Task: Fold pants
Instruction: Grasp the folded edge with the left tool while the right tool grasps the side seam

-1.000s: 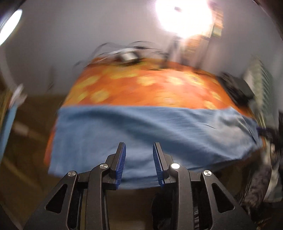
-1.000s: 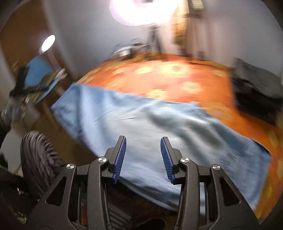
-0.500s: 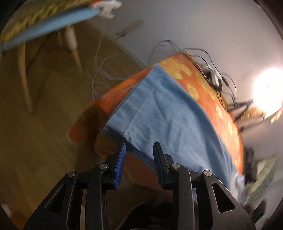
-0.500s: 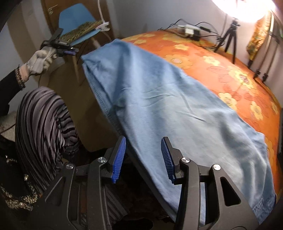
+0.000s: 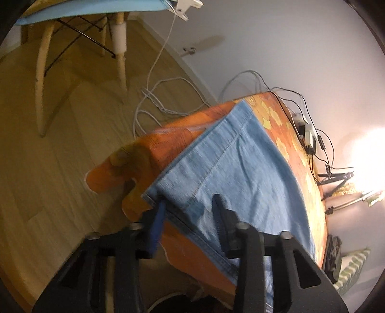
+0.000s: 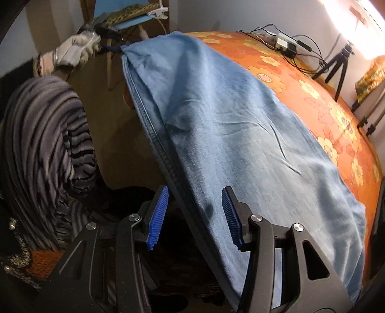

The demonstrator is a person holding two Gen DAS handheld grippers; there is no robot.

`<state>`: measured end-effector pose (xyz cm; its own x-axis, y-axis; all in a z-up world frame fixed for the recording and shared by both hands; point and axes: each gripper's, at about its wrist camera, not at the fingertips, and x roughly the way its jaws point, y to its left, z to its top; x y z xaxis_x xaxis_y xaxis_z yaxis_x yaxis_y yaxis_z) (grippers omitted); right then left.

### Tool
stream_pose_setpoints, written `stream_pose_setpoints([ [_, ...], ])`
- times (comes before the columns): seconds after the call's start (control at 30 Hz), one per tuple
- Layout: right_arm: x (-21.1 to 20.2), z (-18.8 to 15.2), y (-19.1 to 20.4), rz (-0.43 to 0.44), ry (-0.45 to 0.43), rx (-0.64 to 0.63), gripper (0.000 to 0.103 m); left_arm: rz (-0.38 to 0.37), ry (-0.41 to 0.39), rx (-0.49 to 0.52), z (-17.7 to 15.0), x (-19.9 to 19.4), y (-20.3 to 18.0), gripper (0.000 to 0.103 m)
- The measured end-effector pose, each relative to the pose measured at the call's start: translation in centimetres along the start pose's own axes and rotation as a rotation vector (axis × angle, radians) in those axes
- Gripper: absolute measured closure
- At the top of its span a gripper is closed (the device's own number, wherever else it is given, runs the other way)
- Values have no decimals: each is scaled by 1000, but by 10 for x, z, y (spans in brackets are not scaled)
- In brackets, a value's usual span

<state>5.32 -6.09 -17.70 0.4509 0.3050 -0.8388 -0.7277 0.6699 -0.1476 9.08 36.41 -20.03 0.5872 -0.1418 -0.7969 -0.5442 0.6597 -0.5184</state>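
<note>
One pair of blue pants [image 6: 231, 125] lies on one orange flowered bedspread [image 6: 320, 101], with two grippers [image 5: 190, 216] [image 6: 195, 211], one blue chair [image 5: 79, 21], one tripod [image 6: 336, 65] and one gloved hand [image 6: 77, 49] in sight.

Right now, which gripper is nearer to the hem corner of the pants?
Left. The left gripper is at the hem corner of the pants, jaws open around it. The right gripper straddles the long side seam farther along the pants, jaws open.
</note>
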Motion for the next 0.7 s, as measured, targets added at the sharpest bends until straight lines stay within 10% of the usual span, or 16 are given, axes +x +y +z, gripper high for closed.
stream_pose_setpoints([
  [0.23,8,5,7,-29,5,-40,55,20,-44,45,2,-6,-5,97],
  [0.43,15,7,1,-48,21,-19,71,25,-62,54,2,-5,-8,97],
  [0.5,21,7,-1,-66,46,-19,90,19,-66,54,3,-8,-7,97],
  [0.7,7,10,-7,-69,13,-3,98,12,-91,80,7,-21,-13,97],
])
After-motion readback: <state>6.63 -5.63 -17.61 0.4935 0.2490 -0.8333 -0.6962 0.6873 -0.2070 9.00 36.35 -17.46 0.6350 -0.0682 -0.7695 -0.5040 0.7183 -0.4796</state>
